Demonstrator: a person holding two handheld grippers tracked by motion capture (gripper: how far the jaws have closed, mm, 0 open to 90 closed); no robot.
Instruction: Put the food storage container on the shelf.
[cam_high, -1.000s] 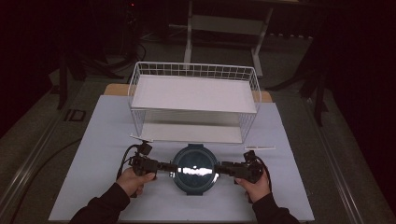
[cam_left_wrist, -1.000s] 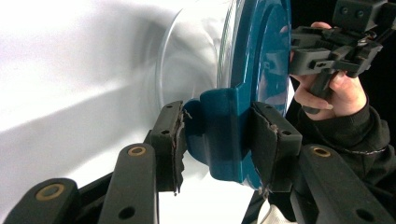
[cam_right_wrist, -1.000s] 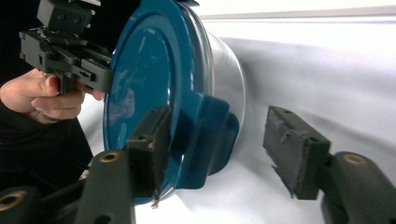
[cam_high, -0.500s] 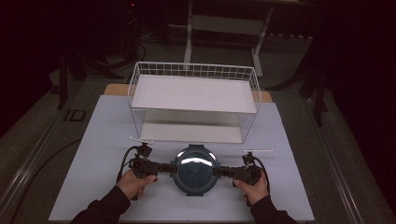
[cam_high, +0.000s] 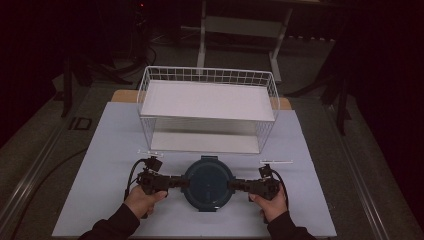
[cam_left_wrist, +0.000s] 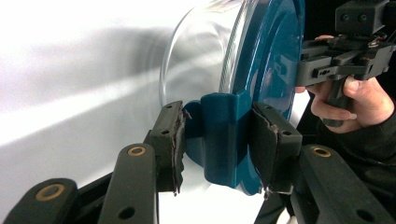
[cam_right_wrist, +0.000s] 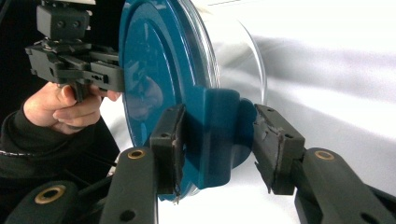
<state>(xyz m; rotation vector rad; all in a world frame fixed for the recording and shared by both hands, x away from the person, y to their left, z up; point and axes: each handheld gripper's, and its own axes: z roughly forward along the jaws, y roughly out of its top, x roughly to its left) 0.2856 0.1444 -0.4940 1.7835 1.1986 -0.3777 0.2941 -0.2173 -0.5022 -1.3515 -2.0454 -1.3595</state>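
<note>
Sitting on the pale table mat (cam_high: 110, 150) just in front of the wire basket (cam_high: 207, 107), on the person's side: a round container (cam_high: 207, 182) with a clear bowl and a dark teal lid. Gripping it from both flanks, the left gripper (cam_high: 172, 182) and the right gripper (cam_high: 240, 185), each set around one of the lid's side latch tabs.

In the left gripper view, closing on the left tab (cam_left_wrist: 219, 135): both pads look pressed to it. In the right gripper view, bracketing the right tab (cam_right_wrist: 215, 135): near pad touching, far pad showing a narrow gap, so not yet fully clamped.

Judging the step as a two-handed grasp on the latches, likely for a lift or for unclipping. Finishing the right-hand squeeze first. Keeping both grips level and evenly matched. Avoiding any twist, given thin plastic tabs and a smooth bowl.
</note>
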